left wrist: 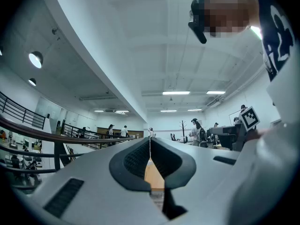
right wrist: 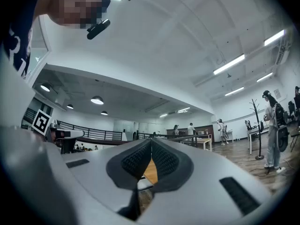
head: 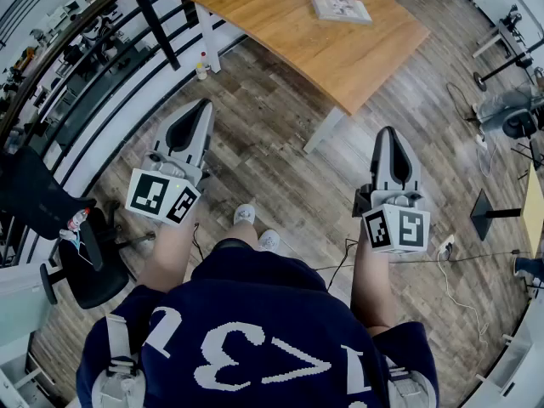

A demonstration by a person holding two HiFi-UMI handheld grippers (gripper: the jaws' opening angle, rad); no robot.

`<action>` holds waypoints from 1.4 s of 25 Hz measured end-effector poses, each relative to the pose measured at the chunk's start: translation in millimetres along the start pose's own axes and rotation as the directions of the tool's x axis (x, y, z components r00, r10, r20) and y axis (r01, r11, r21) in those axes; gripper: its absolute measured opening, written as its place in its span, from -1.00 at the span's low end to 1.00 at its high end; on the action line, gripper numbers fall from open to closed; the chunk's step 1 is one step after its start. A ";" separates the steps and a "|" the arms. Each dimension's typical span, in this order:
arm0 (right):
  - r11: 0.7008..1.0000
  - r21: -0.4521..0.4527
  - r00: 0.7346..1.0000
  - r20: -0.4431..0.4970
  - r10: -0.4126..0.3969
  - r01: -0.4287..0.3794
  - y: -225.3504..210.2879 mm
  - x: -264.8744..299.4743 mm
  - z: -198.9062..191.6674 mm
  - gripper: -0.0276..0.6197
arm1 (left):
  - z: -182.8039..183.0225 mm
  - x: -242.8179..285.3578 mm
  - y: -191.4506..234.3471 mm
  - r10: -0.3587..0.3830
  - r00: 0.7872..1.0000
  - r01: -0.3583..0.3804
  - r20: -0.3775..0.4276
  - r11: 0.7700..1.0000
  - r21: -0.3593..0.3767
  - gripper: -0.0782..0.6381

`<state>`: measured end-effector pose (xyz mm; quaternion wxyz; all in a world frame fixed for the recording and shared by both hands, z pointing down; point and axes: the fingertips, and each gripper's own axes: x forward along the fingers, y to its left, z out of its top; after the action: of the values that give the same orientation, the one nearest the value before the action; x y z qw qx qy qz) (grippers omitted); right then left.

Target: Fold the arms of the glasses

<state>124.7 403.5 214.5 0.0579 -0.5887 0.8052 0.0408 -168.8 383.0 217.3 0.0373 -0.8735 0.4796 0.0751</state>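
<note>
Navy-shirted person (head: pixel 246 330) nearest | left gripper (head: pixel 201 109), right gripper (head: pixel 389 134): jaws closed together, empty | glasses: unseen; flat pale item (head: pixel 341 8) on far table (head: pixel 280 7) | likely light, fragile; take arm near hinge

Open-plan lab-office hall: plank floor (head: pixel 280 143), wooden table (head: pixel 357 58), office chair (head: pixel 98 283), mezzanine railing (head: pixel 155 22), strip lights (left wrist: pixel 176 93).

Navy short-sleeve top (head: pixel 255 313), large white print. Grey straps (head: pixel 117 351) on both shoulders. White shoes (head: pixel 245 214). Left gripper (head: pixel 205 105) and right gripper (head: pixel 389 132): grey shells, black pads, black-and-white marker cubes (head: pixel 161 198).
</note>
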 end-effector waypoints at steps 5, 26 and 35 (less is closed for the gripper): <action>1.000 0.003 1.000 -0.002 0.012 -0.012 1.0 -7.9 -0.9 -0.84 | -5.1 -1.4 -11.8 -0.007 1.000 0.007 -0.009 1.000 -0.004 -0.73; 0.999 0.032 0.999 0.030 0.010 -0.011 -18.1 85.6 -3.8 -0.83 | -23.3 82.6 49.7 -0.015 1.000 0.015 -0.008 0.999 -0.032 -0.73; 0.997 0.026 0.996 0.050 -0.074 0.073 -44.6 209.7 -8.1 -0.83 | -31.2 201.0 136.3 -0.100 0.995 0.100 -0.007 0.995 -0.017 -0.73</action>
<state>103.9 191.0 192.9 0.0868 -0.6160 0.7817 0.0439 -174.5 138.2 215.5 0.0316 -0.8970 0.4346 0.0736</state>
